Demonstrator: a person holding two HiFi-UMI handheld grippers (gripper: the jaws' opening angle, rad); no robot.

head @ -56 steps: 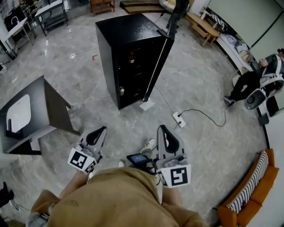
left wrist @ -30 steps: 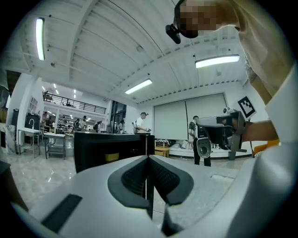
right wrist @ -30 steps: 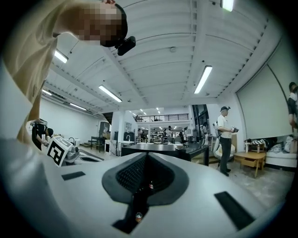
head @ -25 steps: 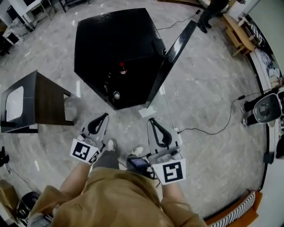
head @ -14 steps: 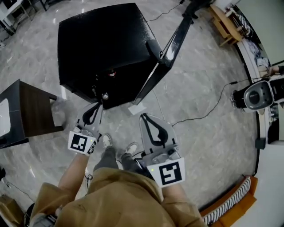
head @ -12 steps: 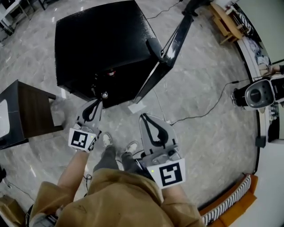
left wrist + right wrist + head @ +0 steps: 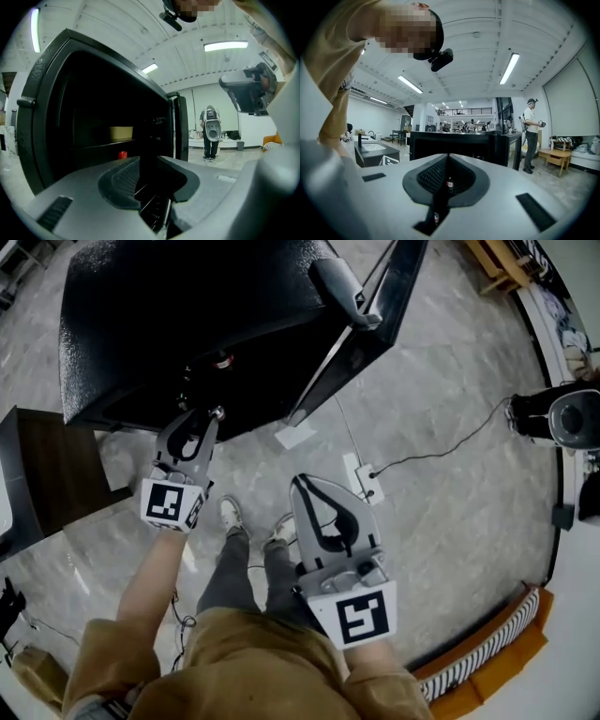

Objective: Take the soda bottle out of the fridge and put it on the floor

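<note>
The left gripper (image 7: 208, 414) sat at the mouth of the tall black metal fridge (image 7: 169, 306). Its jaws stood slightly apart, having just been opening, with nothing between them, probably in readiness for a grasp. The red-capped soda bottle (image 7: 122, 154) stood inside the fridge, just beyond. The right gripper (image 7: 298, 482) hung over the grey marble floor (image 7: 450, 484), jaws together and empty, clear of the open glass door (image 7: 394, 296).

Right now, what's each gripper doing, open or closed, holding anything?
Left gripper: open, jaws have just been opening, nothing between them.
Right gripper: closed, empty.
</note>
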